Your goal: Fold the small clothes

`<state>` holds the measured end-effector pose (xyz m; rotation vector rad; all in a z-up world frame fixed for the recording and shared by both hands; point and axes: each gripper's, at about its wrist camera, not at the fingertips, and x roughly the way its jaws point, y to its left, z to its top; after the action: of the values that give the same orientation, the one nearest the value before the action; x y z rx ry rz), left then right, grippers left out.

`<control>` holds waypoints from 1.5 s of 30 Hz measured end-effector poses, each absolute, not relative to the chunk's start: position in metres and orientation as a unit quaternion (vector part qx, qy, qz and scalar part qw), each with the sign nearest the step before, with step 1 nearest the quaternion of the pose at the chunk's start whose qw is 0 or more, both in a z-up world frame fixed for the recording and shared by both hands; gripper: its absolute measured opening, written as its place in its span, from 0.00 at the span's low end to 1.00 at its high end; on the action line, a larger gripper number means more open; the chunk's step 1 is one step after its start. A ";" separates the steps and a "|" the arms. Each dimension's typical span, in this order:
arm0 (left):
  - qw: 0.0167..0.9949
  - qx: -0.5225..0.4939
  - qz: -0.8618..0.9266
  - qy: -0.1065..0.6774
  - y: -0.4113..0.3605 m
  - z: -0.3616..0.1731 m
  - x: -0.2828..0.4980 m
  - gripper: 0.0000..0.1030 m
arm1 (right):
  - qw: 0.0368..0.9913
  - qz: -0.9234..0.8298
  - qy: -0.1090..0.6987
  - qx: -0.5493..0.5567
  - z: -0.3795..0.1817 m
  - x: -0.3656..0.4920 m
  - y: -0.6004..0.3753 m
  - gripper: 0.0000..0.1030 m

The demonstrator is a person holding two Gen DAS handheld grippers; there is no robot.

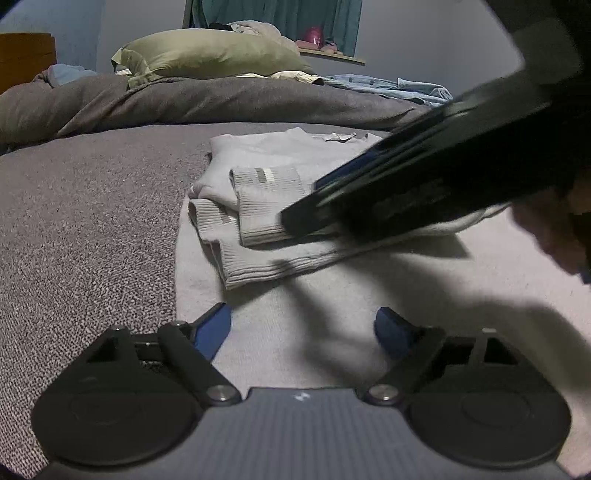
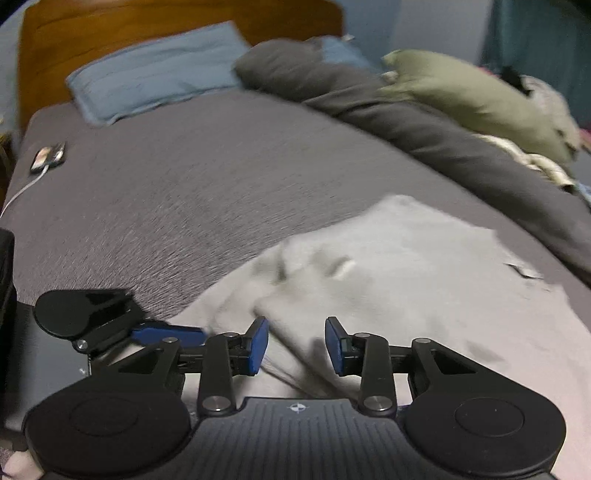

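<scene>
Lying on the grey bedspread (image 1: 92, 206) is a pale grey sweater (image 1: 266, 155), partly folded, with both ribbed cuffs (image 1: 258, 192) brought in across its body and the sleeves overlapping near the hem. In the right wrist view the same sweater (image 2: 424, 266) spreads out just ahead of the fingers, blurred, with a small tag near its far edge.

The left gripper (image 1: 301, 330) hovers low over the near part of the sweater with its blue pads (image 1: 210, 328) spread wide apart and nothing between them. The right gripper (image 2: 296, 345) sits over a fold of the knit, its blue pads (image 2: 258, 345) parted with a gap between them; fabric lies beneath that gap, but neither pad pinches it. Seen from the left wrist, the right gripper (image 1: 295, 218) slants in from the upper right, its tip resting over the sleeve cuff.

Farther back, a rumpled dark grey duvet (image 1: 221, 99) runs across the bed, with an olive pillow (image 1: 210, 51) on top. A blue pillow (image 2: 155, 70) leans against the wooden headboard (image 2: 177, 18), and a phone on a white cable (image 2: 46, 157) lies near the bed's edge.
</scene>
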<state>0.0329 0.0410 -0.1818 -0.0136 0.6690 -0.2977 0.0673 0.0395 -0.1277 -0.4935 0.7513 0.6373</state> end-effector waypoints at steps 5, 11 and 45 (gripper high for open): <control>0.933 -0.006 -0.147 0.327 0.043 -0.182 0.041 0.84 | 0.835 0.288 0.373 -0.284 -0.148 0.077 0.060 0.25; 0.934 0.001 -0.145 0.326 0.042 -0.182 0.044 0.85 | 0.876 0.281 0.322 -0.224 -0.099 0.062 0.026 0.05; 0.935 0.024 -0.137 0.326 0.045 -0.189 0.054 0.88 | 0.906 -0.028 0.418 0.060 -0.113 0.023 -0.285 0.60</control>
<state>0.0538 0.0448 -0.1887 0.0486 0.6663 -0.2810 0.0227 -0.2846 -0.1131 0.1231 0.8637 -0.0583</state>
